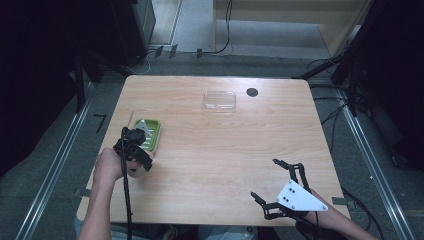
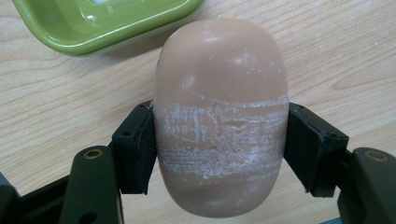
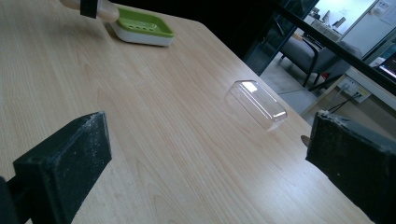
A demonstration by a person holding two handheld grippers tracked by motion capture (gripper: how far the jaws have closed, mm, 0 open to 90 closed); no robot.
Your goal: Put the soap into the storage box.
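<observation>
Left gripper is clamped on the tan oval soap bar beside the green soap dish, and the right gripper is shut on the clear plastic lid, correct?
Not quite. The right gripper is open and empty, as the right gripper view shows; the clear plastic lid lies apart on the table. The left gripper does clamp the tan oval soap bar beside the green soap dish.

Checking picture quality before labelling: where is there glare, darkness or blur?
High view: surroundings dark, table evenly lit. Left gripper view: sharp, soft sheen on the soap. Right gripper view: clear lid glints, near tool pads soft, bright room beyond.
</observation>
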